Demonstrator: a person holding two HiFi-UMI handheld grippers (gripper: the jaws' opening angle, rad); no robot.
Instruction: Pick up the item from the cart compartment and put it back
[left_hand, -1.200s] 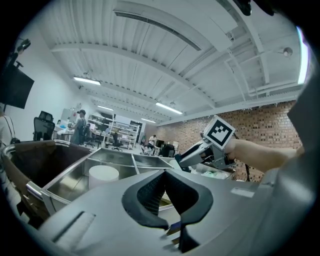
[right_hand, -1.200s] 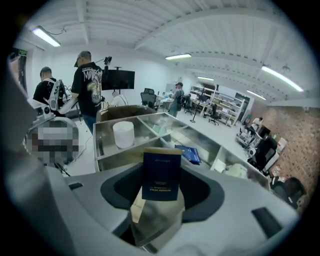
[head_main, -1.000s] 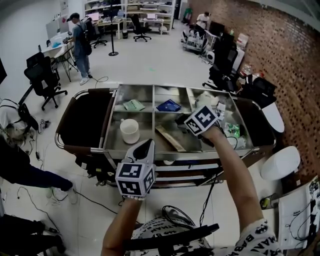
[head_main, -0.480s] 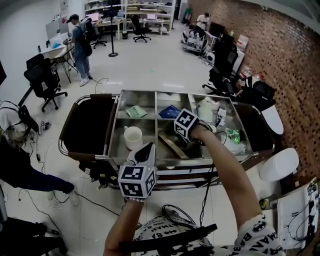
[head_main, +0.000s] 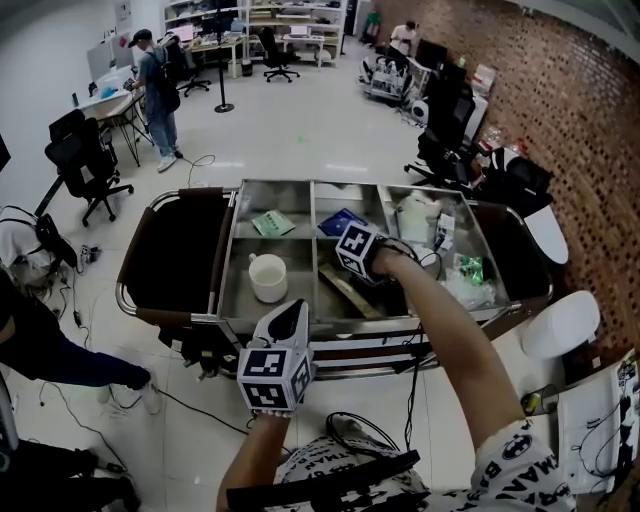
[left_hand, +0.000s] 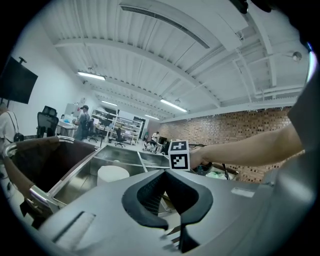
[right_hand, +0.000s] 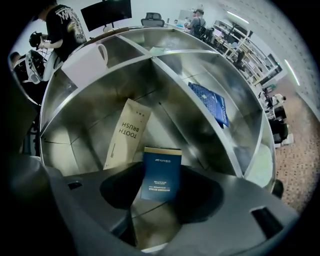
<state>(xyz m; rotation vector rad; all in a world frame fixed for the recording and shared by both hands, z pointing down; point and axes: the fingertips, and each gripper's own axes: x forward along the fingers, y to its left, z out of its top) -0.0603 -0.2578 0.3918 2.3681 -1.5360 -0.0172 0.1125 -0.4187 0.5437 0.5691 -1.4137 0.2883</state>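
Observation:
My right gripper (head_main: 352, 268) is inside the steel cart (head_main: 225, 322), over its middle front compartment. It is shut on a small dark blue box (right_hand: 161, 172), which stands upright between the jaws of this gripper (right_hand: 161, 187). Under it lies a tan toothbrush box (right_hand: 126, 132), seen in the head view as a long tan toothbrush box (head_main: 346, 291) set diagonally. My left gripper (head_main: 286, 318) hangs outside the cart's front rim, shut and with nothing in it. In its own view the left gripper (left_hand: 165, 172) points at the cart and my right arm.
A white mug (head_main: 267, 277) stands in the left front compartment. The back compartments hold a green packet (head_main: 271, 223) and a blue packet (head_main: 340, 222). Several packets and cables (head_main: 445, 250) fill the right compartments. A person (head_main: 157, 90) and office chairs (head_main: 85, 165) stand beyond the cart.
My right gripper has moved left from the right side of the cart to the middle front compartment. The left gripper has barely shifted.

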